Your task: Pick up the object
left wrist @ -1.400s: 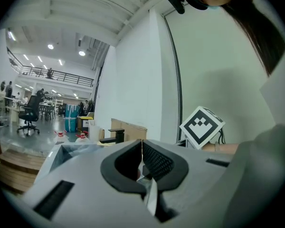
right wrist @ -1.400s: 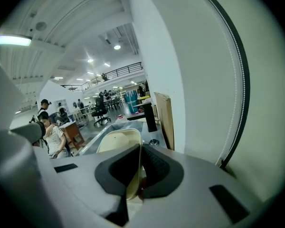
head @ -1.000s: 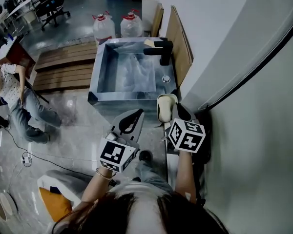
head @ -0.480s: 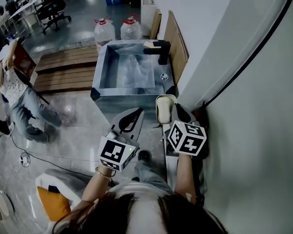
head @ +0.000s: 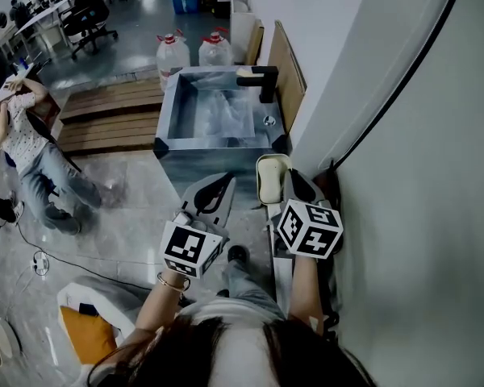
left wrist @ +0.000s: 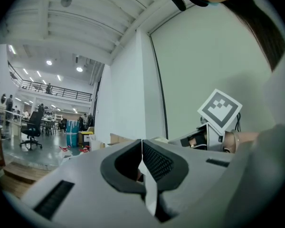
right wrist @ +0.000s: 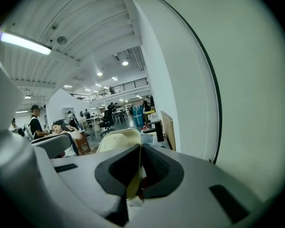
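Where the white wall [head: 403, 176] runs close along the outer side of the right gripper [head: 290, 181], a steel basin [head: 168, 115] sits well ahead of both tongs, with 2 water bottles [head: 171, 51] beyond it. The right gripper's jaws pinch the rim of the cream dish [head: 271, 180], which juts out ahead of them. Just beside it, the left gripper [head: 223, 185] has its jaws pressed together on nothing.
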Demonstrator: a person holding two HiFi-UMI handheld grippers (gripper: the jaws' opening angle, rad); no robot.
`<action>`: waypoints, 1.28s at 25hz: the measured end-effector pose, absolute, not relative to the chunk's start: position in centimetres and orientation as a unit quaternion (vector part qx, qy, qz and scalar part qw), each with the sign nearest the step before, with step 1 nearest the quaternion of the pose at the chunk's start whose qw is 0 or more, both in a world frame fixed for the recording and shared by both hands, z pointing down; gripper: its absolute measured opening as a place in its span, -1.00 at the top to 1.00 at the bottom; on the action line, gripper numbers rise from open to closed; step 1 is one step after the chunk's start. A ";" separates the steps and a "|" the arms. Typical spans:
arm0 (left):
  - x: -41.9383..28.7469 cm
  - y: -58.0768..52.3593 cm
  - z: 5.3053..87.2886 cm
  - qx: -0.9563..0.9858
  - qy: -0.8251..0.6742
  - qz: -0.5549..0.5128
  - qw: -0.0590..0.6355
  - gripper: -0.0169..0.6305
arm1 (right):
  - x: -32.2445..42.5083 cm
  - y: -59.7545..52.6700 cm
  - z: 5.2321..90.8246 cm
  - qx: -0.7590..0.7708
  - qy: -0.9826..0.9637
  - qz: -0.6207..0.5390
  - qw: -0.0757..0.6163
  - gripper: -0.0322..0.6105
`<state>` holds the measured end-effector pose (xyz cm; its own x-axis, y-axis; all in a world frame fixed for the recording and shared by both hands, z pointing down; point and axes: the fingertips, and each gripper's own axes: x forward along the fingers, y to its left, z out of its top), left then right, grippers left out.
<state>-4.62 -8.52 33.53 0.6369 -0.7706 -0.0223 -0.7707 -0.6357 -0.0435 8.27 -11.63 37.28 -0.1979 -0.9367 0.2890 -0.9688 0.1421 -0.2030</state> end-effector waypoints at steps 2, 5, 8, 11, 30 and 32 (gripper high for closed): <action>-4.8 -7.7 33.4 -0.904 0.428 0.002 0.026 0.92 | 8.1 -10.7 36.8 0.631 -0.756 0.170 0.044 0.79; -4.9 -6.5 33.0 -0.903 0.427 0.005 0.030 0.92 | 8.0 -9.3 36.2 0.630 -0.758 0.164 0.040 0.79; -5.1 -5.2 32.8 -0.903 0.429 0.006 0.034 0.92 | 7.8 -7.9 35.8 0.629 -0.759 0.161 0.036 0.79; -5.3 -4.0 32.8 -0.903 0.429 0.006 0.038 0.92 | 7.6 -6.6 35.5 0.629 -0.761 0.157 0.033 0.79; -6.9 2.8 32.4 -0.901 0.431 0.009 0.043 0.92 | 5.7 1.0 33.7 0.626 -0.767 0.139 0.018 0.79; -7.1 3.1 32.3 -0.901 0.431 0.010 0.043 0.92 | 5.5 1.5 33.5 0.626 -0.768 0.136 0.016 0.79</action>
